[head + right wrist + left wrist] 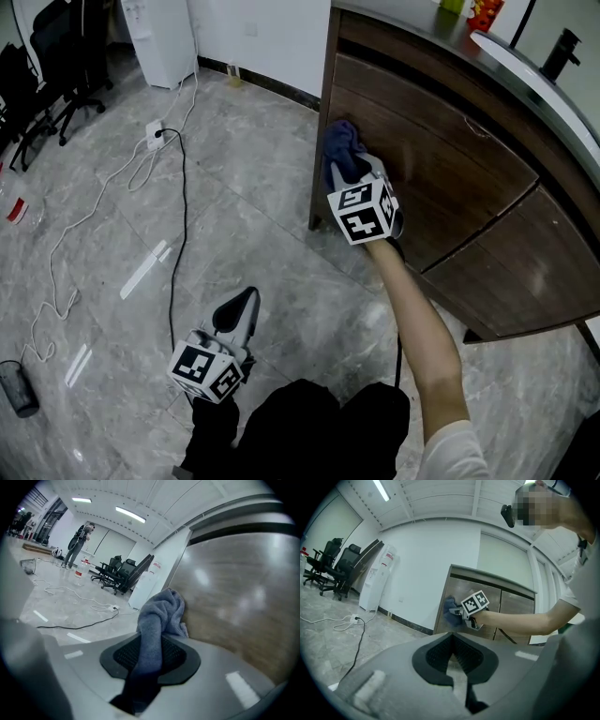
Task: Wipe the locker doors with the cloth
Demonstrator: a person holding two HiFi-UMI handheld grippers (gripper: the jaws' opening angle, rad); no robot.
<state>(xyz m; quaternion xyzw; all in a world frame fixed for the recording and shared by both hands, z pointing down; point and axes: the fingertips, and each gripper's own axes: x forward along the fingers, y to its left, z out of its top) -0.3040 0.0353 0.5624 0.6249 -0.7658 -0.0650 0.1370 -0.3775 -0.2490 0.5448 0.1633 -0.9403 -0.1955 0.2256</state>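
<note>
Right gripper [151, 654]: jaws clamped on blue-grey cloth [161, 609]. Pinched strip runs down between pads, loose bunch bulges past tips. Bunch lies against brown wooden locker door [441, 159], close to door's left edge by cabinet corner. Person's bare arm [412, 309] stretched forward to it. Left gripper [452, 641]: jaws closed together, nothing between, held low over grey marble floor [272, 187], well apart from locker. Black cable [178, 234] trails across floor at left.

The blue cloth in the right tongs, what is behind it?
Behind the blue cloth is the brown wooden locker door, which it seems to touch. The patch of door right behind the cloth is covered, so it cannot be seen.
</note>
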